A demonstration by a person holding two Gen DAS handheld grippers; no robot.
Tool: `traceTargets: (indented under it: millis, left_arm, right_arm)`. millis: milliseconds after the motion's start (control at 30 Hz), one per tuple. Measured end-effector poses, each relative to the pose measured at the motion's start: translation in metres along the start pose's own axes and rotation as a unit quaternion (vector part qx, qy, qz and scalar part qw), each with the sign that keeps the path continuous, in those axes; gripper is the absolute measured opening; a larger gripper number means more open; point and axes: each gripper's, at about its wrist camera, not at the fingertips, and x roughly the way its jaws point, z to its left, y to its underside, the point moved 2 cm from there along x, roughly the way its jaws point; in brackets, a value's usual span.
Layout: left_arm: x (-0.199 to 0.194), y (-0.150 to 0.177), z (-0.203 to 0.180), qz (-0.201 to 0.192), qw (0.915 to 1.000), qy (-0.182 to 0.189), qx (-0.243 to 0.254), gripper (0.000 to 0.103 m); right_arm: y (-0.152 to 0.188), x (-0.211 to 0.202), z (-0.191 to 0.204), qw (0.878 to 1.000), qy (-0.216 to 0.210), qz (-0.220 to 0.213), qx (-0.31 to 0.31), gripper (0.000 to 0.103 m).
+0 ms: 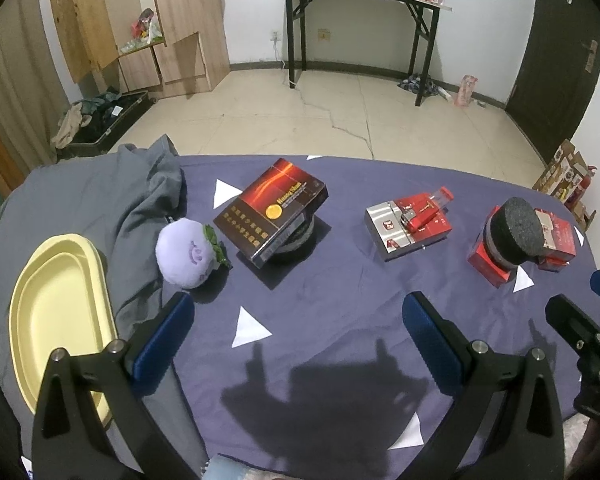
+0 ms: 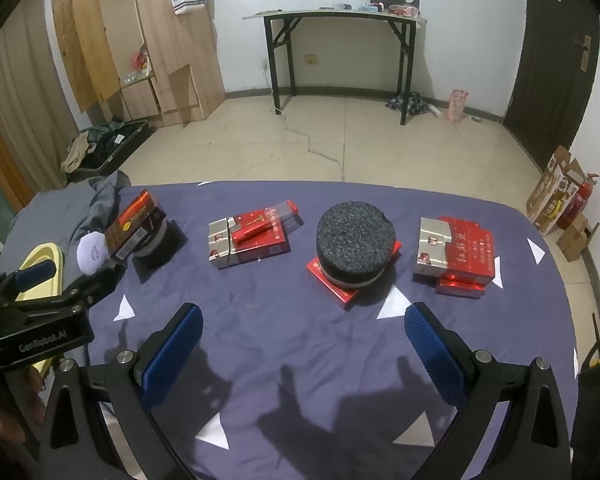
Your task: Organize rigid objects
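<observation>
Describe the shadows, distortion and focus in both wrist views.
Left wrist view: the open left gripper casts a hard dark shadow on the purple cloth; fisheye bends the table edge; dark corners; focus sharp. Right wrist view: the open right gripper throws similar forked shadows; same barrel curve and vignette; no glare on the grey round block.

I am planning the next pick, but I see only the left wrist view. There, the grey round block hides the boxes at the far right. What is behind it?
Observer: A red-and-silver carton lies on top of a smaller red box, to the right of the grey round block and not touching it.
Operator: Is the right gripper free? I see only one fingertip of it.
Observer: Yes. The right gripper is open, with only the cloth between its blue pads.
</observation>
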Motion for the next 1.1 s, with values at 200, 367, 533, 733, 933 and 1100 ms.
traceTargets:
  millis: [200,367,533,733,933,1100]
  left_arm:
    - [0.0012,0.0018,-0.0001,0.002,1.0,-0.002,0.0,0.103]
    - [0.0021,0.0046,-0.0012,0.005,1.0,0.003,0.0,0.103]
    - [0.0019,0.0055,-0.0035,0.006,1.0,0.003,0.003,0.103]
    - [0.0025,0.0064,-0.0053,0.011,0.9998,0.016,0.003,0.103]
    - [0.0006,0.0059,-0.0056,0.011,0.9997,0.021,0.001,0.103]
    - [-0.0051,0.0022,-0.0069,0.0,0.9997,0.025,0.007,0.103]
  right_arm:
    - [-0.001,0.0005,-0.0013,1.0,-0.001,0.001,0.005,0.103]
    - [-0.0002,0.0011,-0.0012,1.0,-0.002,0.002,0.006,0.103]
    - [0.0004,0.0014,-0.0012,1.0,-0.002,0.003,0.007,0.103]
    - [0.0015,0.0028,-0.0009,1.0,-0.009,0.008,0.009,0.103]
    - [0.0011,0.0061,0.0012,1.0,-0.005,0.01,0.0,0.103]
    - [-0.0007,0.0071,0.0013,1.0,-0.011,0.004,-0.001,0.103]
